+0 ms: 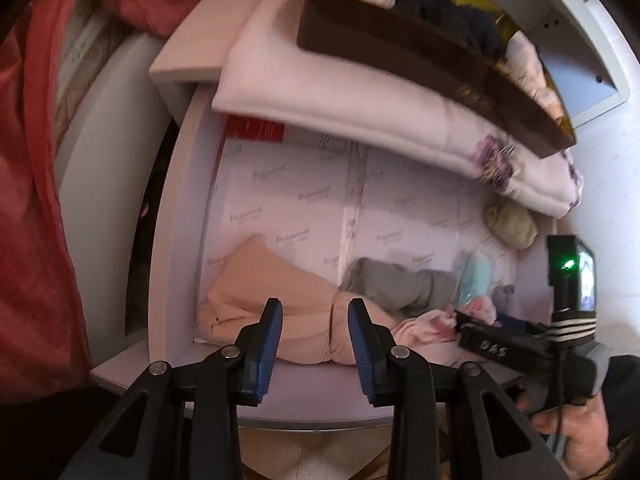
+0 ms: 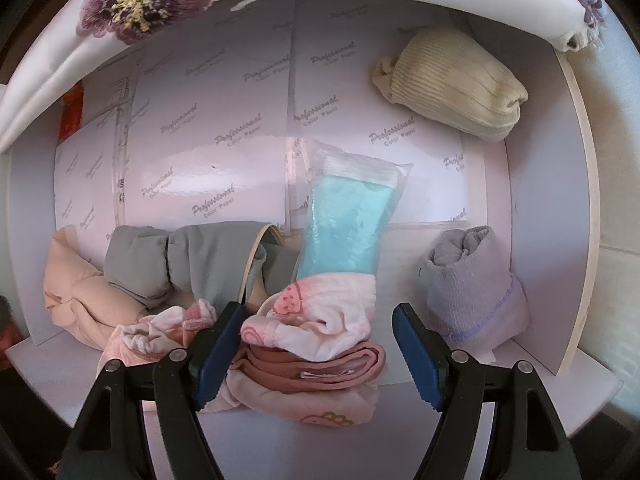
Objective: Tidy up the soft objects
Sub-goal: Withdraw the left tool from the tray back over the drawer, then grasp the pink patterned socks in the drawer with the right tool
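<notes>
A white cubby lined with printed paper (image 2: 224, 136) holds several soft things. My right gripper (image 2: 316, 328) points down and stands open, its fingers either side of a pink-and-white fleece cloth (image 2: 328, 316). That cloth lies on a folded dusty-pink cloth (image 2: 320, 368). Behind them are a grey garment (image 2: 180, 264), a turquoise packet in clear plastic (image 2: 348, 224), a peach roll (image 2: 72, 288), a lilac roll (image 2: 472, 292) and a cream knitted roll (image 2: 452, 88). My left gripper (image 1: 316, 320) hovers over the peach roll (image 1: 248, 304), jaws narrowly apart with nothing between the pads.
A white quilt with purple flowers (image 1: 360, 92) overhangs the cubby's top, and a dark brown tray (image 1: 420, 64) of clothes rests on it. Red fabric (image 1: 32, 200) fills the left. A hand (image 1: 572, 428) holds the right gripper's black body (image 1: 496, 344) at the right.
</notes>
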Available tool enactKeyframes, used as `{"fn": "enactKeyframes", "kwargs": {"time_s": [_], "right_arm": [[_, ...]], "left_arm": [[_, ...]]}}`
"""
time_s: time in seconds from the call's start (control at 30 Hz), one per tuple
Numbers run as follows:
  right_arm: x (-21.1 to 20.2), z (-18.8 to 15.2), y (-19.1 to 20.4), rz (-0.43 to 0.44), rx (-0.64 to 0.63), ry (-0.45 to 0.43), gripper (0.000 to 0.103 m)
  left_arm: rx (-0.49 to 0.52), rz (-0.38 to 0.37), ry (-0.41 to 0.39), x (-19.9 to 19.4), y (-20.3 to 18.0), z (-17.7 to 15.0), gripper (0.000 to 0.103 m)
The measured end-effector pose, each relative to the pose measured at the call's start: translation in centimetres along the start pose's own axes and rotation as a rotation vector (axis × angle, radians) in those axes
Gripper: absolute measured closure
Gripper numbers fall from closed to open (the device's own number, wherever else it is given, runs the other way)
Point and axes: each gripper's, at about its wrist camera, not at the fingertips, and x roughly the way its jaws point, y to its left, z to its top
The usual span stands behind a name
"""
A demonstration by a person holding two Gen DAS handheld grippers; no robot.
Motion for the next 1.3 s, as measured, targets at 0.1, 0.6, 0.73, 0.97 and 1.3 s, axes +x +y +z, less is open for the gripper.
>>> {"fn": "enactKeyframes", "kwargs": {"time_s": [0.1,0.6,0.73,0.97,1.3], "right_arm": [[-0.1,0.1,0.0,-0.004,-0.003,-0.002,0.027],[-2.0,0.3,-1.3,0.072,0.048,-0.036,0.027],[-3.5,0.1,-1.2,0.119,0.033,-0.052,0.028],[-4.1,-0.7,0.3,0.129,-0.092,0.011,0.033],[-1.7,-1.1,1.9,0.052,-0.188,0.072,0.032]], "left_arm": [[0.006,0.012,0.030,1.0,0.1,-0.3,0.069],[0.072,0.088,0.131,5.8,-0.4,-1.3,0.069],[0.068,0.093,0.126,6.1,-0.2,-1.1,0.065],[0.009,0.066,0.139,6.8,1.4,-0.4,0.060],[0.010,0.072,0.138,7.1,1.3,-0.5,0.059]]}}
